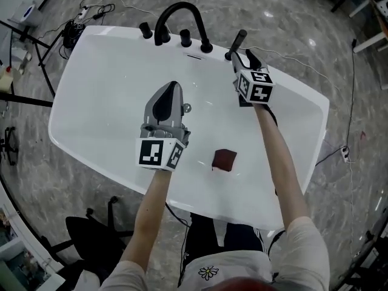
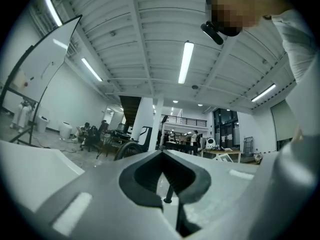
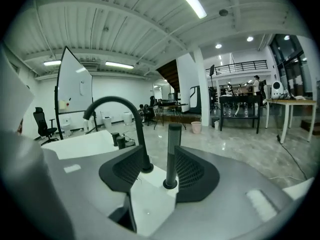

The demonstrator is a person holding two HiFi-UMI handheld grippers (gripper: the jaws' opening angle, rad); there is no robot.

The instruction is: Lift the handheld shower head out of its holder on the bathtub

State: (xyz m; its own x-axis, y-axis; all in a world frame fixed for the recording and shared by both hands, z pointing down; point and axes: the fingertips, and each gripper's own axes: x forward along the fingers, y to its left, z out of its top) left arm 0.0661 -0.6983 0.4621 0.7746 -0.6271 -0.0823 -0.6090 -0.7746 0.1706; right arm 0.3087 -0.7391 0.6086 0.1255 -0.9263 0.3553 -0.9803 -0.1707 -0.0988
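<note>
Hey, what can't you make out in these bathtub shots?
- Head view: the right tool covers the lower part of the shower head and its holder.
- Head view: the dark red item in the bathtub is too small to identify.
- Left gripper view: the left tool hides whatever lies below it.

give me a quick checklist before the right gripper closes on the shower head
1. Right gripper open: ok.
2. Shower head between its jaws: ok.
3. Shower head centred in the gap: not ok, it stands close to the right-hand pad.
4. Shower head upright, seated in holder: ok.
5. Faucet apart from the right gripper: ok.
6. Left gripper out of the way, shut and empty over the tub: ok.
</note>
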